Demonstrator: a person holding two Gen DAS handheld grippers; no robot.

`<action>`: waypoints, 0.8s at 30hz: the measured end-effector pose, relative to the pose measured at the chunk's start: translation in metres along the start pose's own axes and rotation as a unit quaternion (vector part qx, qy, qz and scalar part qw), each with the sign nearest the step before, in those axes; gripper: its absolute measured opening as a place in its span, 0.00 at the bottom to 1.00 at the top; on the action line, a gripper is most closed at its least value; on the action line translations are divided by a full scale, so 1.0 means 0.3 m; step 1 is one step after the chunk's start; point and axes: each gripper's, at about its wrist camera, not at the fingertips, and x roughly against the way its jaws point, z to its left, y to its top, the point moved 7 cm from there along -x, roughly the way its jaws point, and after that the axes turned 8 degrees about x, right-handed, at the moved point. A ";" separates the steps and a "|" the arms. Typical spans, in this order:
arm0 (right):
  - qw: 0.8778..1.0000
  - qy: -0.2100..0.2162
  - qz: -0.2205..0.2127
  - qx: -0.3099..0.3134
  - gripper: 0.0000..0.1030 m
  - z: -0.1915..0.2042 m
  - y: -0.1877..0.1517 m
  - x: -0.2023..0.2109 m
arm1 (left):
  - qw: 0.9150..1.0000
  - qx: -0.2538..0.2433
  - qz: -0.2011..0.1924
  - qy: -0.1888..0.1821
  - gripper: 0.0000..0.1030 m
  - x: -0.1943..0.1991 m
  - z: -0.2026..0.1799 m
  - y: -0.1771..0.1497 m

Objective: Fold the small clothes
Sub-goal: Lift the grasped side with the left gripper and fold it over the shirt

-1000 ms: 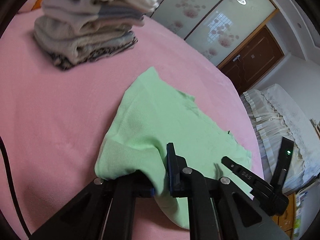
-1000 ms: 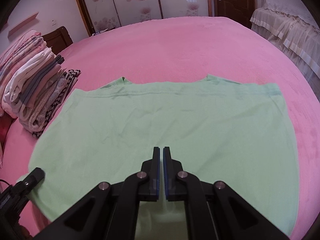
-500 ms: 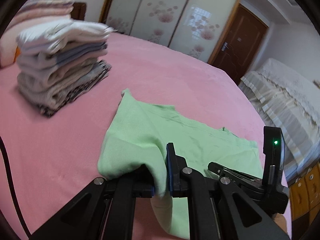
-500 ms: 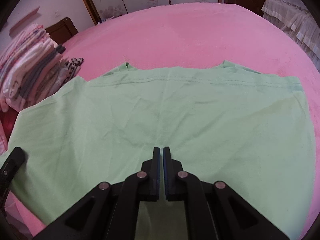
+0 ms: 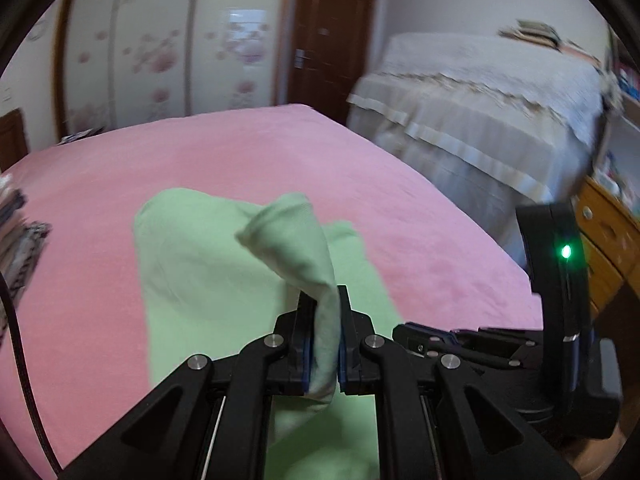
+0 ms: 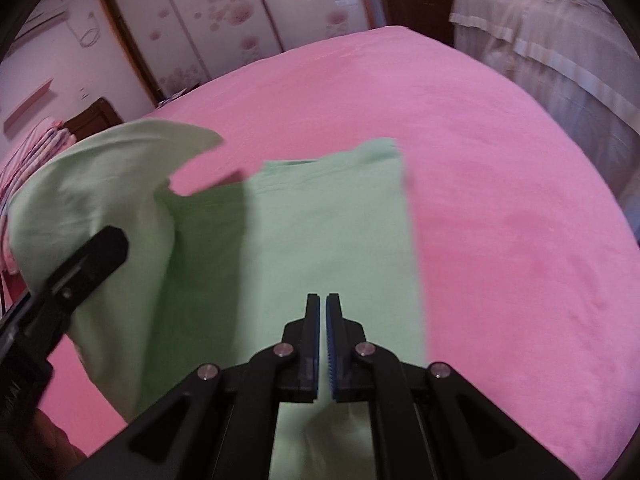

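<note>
The green shirt [image 6: 328,248] is lying on the pink bed [image 6: 500,184], towards its near edge, with its long axis running away from the cameras towards the far edge. Its right side is lying flat with a straight fold line along the right. Its left side is being carried in the air: the raised flap is curling over the flat part and casting a shadow on it.

The left tongs [image 5: 324,340] are gripping a bunched corner of the shirt between closed jaws; the cloth is rising out of them in a twisted cone. The right tongs [image 6: 322,344] are closed with a thin slit between the pads, and green cloth is showing directly below them; whether they are pinching the near hem cannot be told.

The coming move appears to be laying the raised left flap across the flat panel towards the right fold line. The left tongs are the nearer ones to that flap. The right tongs are lying just beside the left ones, in the path of the flap.

A stack of folded clothes [image 5: 16,240] is sitting at the left edge of the bed, clear of the fold. A covered table [image 5: 480,120] is standing beyond the right edge.
</note>
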 end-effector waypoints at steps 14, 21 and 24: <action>0.998 0.021 0.015 -0.050 0.03 -0.177 -0.123 0.033 | 0.989 -0.090 0.106 -0.051 0.36 -0.030 -0.170 -0.319; 0.997 0.064 0.010 -0.053 0.03 -0.112 -0.089 0.066 | 0.990 -0.097 0.098 -0.036 0.48 0.098 -0.076 -0.338; 0.997 0.068 0.008 -0.047 0.15 -0.097 -0.100 0.104 | 0.995 -0.067 0.077 -0.003 0.56 0.178 0.034 -0.329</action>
